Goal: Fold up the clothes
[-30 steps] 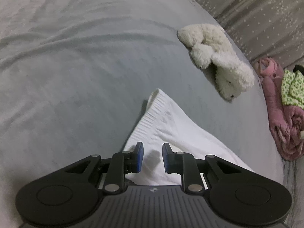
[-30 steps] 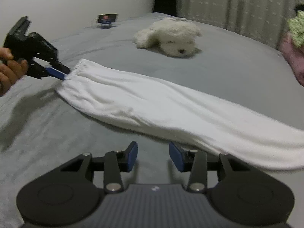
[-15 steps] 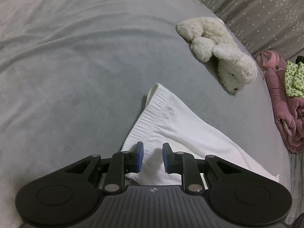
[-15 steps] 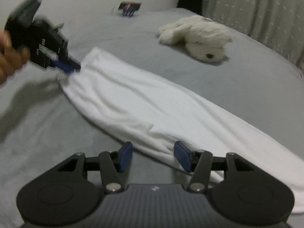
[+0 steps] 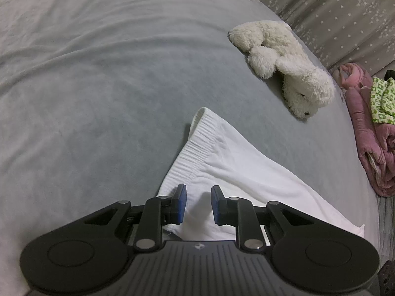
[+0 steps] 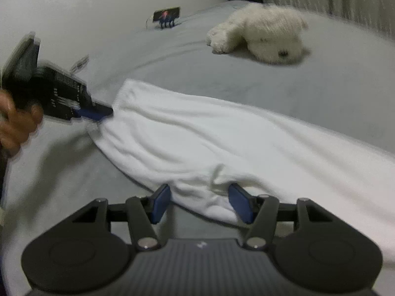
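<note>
The white trousers (image 6: 209, 138) lie stretched across the grey bed (image 5: 98, 86), their ribbed waistband (image 5: 197, 143) toward my left side and the leg running off to the right; my left gripper (image 5: 197, 203) sits at the waistband corner with cloth bunched between its blue pads (image 5: 181, 203), and from my right wrist view its tip (image 6: 98, 112) looks pinched on that corner, so I take it as grasping the trousers; my left hand (image 6: 17, 125) shows blurred behind it; my right gripper (image 6: 200, 203) is lowered over the near edge of the trousers, its jaws opening, a fold of white cloth lying between them but untouched by the pads; a white plush dog (image 6: 264, 34) rests on the bed beyond the trousers, well apart from them; a pink garment (image 5: 365, 133) and a green-patterned cloth (image 5: 382, 98) are heaped at the bed's far right edge.
</note>
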A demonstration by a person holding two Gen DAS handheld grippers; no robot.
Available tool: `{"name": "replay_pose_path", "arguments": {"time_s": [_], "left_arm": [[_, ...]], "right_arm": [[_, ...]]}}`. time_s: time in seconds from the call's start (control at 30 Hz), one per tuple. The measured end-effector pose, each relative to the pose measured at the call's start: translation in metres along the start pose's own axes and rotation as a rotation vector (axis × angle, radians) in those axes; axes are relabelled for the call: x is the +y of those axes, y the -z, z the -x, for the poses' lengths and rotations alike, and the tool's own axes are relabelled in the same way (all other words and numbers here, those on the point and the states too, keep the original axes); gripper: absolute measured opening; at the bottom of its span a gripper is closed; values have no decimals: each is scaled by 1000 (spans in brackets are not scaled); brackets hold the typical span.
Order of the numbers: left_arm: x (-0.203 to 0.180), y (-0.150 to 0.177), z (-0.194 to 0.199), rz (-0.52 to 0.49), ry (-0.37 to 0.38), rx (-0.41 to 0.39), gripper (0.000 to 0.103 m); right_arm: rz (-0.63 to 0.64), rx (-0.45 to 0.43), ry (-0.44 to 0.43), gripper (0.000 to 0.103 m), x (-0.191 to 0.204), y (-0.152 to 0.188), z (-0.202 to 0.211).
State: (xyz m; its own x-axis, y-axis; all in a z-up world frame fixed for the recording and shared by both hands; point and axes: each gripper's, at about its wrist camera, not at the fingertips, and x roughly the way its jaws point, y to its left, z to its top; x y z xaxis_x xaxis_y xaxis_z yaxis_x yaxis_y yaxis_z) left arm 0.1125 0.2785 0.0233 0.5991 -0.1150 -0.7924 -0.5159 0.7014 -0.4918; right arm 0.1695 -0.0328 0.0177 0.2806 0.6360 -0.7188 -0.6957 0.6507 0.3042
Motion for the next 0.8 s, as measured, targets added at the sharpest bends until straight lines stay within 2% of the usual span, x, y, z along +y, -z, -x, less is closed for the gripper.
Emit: {"name": "replay_pose_path", "arguments": {"time_s": [0.1,0.23,0.33,0.4,0.47,0.57,0.8], "left_arm": [[2,0,0,11,7,4,19],[2,-1,0,17,8,7,19],[2,0,1,16,7,7,19],[2,0,1,18,4,6,19],[3,0,1,14,-2,8,19],[3,1,2,0,-14,9,12],[10,-1,3,44,-22,29,11]], "right_arm": [[34,-6,-87,54,15,7,4],[107,-9,-105,54,39,25,23],[34,-33,-103,51,37,39,33],[-42,-66,-87,38,33,44,34],[-130,-95,-57,16,27,48,33],[-255,-137,-43,9,16,60,32],[-341,-175,-45,7,9,72,38]]}}
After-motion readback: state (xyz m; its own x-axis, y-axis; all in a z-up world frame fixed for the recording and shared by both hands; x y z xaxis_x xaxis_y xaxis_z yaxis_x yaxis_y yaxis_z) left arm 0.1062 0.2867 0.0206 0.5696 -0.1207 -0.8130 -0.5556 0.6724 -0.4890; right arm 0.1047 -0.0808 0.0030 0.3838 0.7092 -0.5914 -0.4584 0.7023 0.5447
